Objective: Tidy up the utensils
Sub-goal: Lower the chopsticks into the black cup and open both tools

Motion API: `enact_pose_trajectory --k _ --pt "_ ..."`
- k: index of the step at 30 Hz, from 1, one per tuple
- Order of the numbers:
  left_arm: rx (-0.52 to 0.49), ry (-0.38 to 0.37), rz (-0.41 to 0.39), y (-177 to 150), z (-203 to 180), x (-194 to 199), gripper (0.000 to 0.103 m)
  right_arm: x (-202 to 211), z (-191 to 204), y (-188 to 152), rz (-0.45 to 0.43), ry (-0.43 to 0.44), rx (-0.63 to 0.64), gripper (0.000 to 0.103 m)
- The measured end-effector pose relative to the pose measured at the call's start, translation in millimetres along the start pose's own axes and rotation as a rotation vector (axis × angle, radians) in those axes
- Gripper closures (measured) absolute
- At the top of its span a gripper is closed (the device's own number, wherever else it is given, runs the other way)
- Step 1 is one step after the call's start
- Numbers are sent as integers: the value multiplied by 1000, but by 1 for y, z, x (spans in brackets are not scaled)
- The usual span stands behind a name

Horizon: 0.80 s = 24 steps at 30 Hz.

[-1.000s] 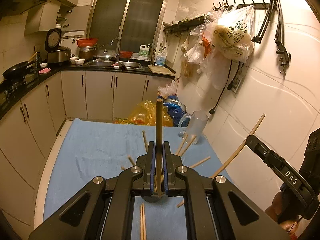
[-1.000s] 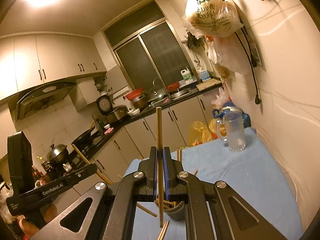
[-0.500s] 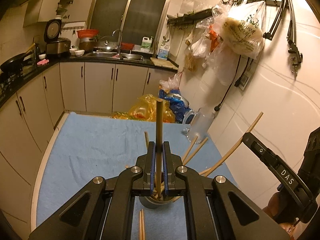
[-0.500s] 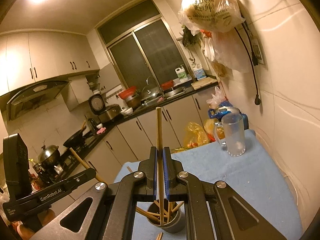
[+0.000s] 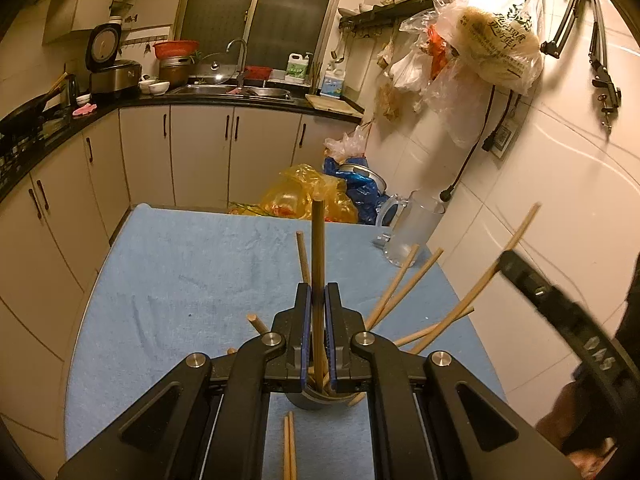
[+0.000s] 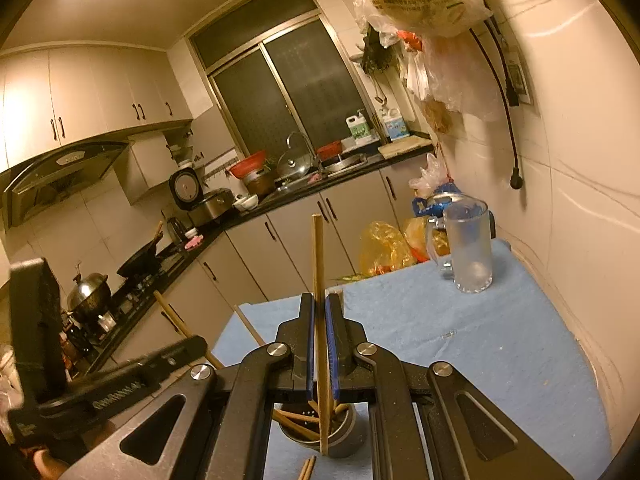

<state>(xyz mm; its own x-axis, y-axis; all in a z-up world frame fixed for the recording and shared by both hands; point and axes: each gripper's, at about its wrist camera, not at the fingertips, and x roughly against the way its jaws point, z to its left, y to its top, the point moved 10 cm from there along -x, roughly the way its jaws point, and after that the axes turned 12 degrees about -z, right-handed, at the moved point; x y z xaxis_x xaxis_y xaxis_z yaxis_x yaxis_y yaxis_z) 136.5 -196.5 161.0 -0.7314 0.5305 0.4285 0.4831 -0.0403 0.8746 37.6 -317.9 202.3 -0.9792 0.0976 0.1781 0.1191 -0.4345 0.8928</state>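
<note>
While each tool pinches a single upright chopstick, the blue-clothed desk (image 5: pixel 168 280) carries a dark holder cup (image 6: pixel 340 438) near its six o'clock edge, already bristling with sticks that splay toward two and three o'clock. A frosted glass mug (image 6: pixel 468 252) stands well apart at one o'clock. The left tool (image 5: pixel 316 334) grips its chopstick (image 5: pixel 318 248) between nearly closed blue pads, the stick's lower end dipping into the cup directly beneath. The right tool (image 6: pixel 319 344) likewise clamps a chopstick (image 6: pixel 318 264), its tip down inside the cup. To finish well, I would judge each stick should stay vertical, be lowered until it bottoms out, then be released gently so it leans without knocking others out. A loose pair (image 5: pixel 289 446) lies on the cloth at six o'clock, just beside the cup.
</note>
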Motion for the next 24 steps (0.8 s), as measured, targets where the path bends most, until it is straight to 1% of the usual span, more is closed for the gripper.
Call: enact_pose_trajectory --k 5,8,20,24 --pt "3 4 8 -2 4 -5 97 7 7 19 -48 5 14 97" --pt "8 7 16 -5 7 -8 97 4 7 21 -59 -10 32 97" --pt "6 23 38 -12 13 -23 96 -31 -3 -18 50 -63 66 97" --pt "-4 18 26 -11 10 -22 96 -37 -8 -22 72 -61 57 95"
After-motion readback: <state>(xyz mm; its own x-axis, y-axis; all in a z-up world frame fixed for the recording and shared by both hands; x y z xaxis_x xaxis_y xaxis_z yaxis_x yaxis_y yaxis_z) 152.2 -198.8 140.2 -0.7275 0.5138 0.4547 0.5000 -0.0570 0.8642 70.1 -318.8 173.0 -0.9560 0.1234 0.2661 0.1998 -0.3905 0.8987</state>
